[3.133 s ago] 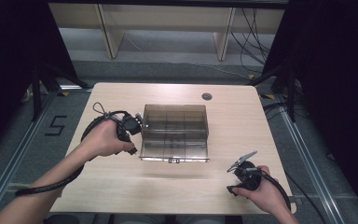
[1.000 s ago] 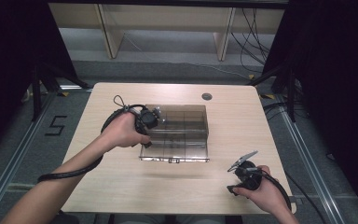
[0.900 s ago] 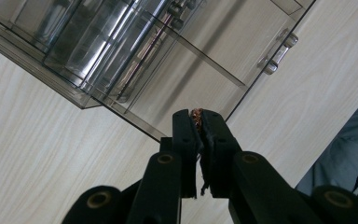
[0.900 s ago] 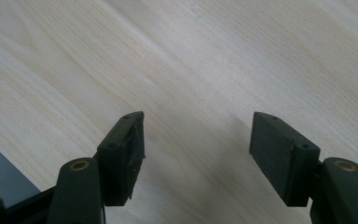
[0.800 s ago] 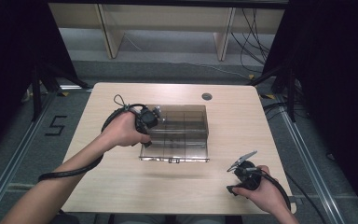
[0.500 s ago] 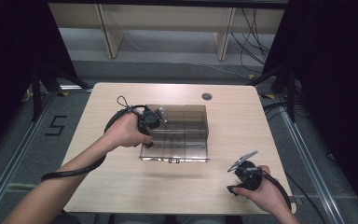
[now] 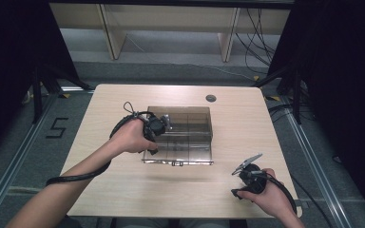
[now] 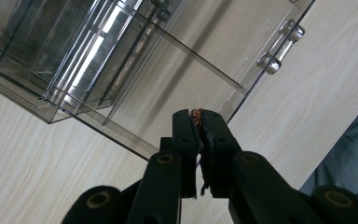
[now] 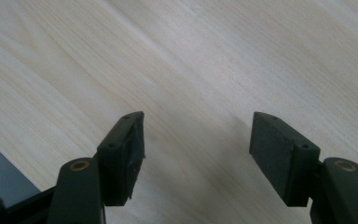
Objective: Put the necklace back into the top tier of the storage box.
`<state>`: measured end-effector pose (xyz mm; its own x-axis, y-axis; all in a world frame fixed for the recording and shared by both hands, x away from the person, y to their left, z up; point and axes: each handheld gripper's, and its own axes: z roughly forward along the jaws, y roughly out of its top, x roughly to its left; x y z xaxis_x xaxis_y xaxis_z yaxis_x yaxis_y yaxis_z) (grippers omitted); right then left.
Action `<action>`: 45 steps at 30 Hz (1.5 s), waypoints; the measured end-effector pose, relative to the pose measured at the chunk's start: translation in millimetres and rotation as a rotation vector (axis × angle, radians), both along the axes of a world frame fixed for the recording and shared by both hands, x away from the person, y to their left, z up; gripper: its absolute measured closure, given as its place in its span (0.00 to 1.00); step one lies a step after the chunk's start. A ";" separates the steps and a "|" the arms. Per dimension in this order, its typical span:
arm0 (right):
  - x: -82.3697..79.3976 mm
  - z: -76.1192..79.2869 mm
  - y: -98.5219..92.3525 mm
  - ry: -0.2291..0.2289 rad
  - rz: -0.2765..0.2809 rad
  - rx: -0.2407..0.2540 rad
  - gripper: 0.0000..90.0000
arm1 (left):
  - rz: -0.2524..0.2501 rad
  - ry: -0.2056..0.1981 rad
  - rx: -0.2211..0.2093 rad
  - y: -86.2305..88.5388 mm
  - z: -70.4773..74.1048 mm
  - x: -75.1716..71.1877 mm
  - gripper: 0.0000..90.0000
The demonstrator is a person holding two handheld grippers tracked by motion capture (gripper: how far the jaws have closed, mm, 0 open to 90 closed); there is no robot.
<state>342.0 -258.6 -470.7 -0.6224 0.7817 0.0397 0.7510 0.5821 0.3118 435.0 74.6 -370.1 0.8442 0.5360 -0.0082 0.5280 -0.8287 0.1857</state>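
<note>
Step in hand, as judged: the left gripper (image 7: 164, 124) works at the clear compartment box (image 7: 185, 135), which stands near the middle of the table (image 7: 123, 190), its latched front wall facing the near edge. To do it well, keep the tips low and steady against the box's left part, push or lift slowly so the light plastic does not skid toward the right edge, and watch the small latch (image 8: 279, 49) on the front. In the left gripper view the jaws are pressed together, with a small coppery speck at the tips; whether anything is pinched cannot be told. The box's wall (image 8: 182, 79) lies just ahead of the tips. The right gripper (image 7: 247, 178) rests by the near right corner, jaws spread over bare wood, well apart from the box.
</note>
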 end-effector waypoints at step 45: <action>-0.3 -1.5 1.1 0.006 0.008 -0.010 0.40 | -0.031 0.004 0.020 -7.9 -23.2 2.6 0.94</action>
